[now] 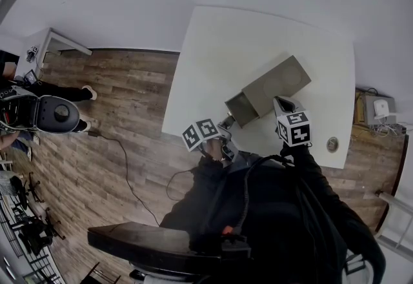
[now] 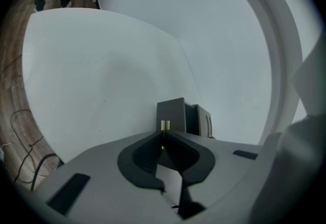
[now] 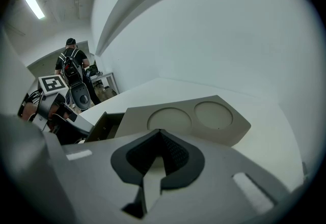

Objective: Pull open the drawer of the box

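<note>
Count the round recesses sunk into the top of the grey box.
2. In the right gripper view, both lie side by side on the top of the box: the near recess beside the open drawer, the far recess toward the other end. None seems hidden.

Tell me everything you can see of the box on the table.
The box is a flat, matte grey-brown block lying on the white table. Its top has two shallow round recesses. Its drawer stands partly pulled out at one end. The left gripper is shut on the drawer's small brass-coloured handle; the shut right gripper sits at the box's near edge, seemingly touching it.
</note>
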Tool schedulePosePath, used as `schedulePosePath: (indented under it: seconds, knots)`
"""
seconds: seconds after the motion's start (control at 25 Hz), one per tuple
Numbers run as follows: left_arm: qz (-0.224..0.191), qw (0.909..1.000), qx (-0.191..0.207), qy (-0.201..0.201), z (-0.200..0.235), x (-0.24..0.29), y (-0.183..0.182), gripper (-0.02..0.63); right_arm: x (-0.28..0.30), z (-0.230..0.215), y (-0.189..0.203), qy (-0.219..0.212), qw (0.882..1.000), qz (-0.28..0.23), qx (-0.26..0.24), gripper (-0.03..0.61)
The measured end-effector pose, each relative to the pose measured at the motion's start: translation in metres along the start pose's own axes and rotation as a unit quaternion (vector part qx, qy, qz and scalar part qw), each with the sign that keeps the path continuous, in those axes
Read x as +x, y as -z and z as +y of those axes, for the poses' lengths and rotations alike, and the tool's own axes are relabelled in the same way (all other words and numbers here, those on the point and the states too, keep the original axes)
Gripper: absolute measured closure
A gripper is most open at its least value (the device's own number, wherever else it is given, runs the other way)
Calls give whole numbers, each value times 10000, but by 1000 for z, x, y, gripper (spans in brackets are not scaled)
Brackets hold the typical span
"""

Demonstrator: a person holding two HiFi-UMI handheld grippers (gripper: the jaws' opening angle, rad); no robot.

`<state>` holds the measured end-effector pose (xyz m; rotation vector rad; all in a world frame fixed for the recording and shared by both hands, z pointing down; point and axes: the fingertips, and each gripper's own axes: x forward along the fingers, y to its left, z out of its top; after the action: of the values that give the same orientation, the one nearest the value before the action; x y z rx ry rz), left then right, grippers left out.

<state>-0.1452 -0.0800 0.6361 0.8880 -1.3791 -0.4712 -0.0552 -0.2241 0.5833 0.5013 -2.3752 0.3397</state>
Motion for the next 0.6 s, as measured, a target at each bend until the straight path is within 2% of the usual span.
schedulePosePath:
  seconds: [0.6]
  knots:
    - [-33,10000,-9,-14,2,-2,-1,589,0,0,0,-35,10000,-20,-7,584]
